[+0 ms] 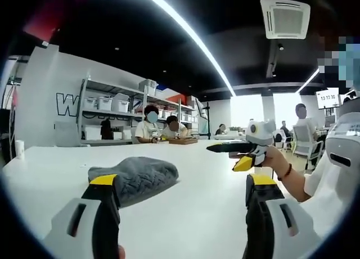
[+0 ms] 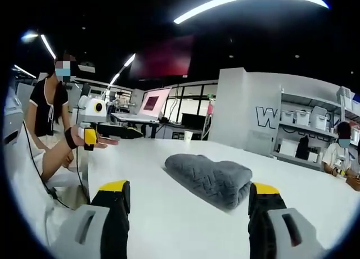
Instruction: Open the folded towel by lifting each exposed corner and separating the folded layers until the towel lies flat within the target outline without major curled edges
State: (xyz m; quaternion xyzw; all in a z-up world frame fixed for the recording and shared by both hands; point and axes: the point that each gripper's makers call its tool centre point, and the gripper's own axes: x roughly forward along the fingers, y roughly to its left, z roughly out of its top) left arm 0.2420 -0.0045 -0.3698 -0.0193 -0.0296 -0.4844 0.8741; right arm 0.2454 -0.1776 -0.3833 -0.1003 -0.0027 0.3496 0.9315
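Your left gripper (image 1: 183,186) and right gripper (image 2: 188,191) both stand spread, gripping nothing. The folded towel (image 2: 209,177) lies on the white table (image 2: 169,225), centre frame. Pinching several layers together risks dragging the whole bundle instead of unfolding it.

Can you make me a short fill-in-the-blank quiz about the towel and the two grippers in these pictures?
1. The grey towel on the white table is still ____.
2. The fingers of the left gripper are tipped in ____.
3. The right gripper has its fingers ____, with nothing between them.
4. The towel lies ____ both grippers, untouched.

Missing words: folded; yellow; open; beyond
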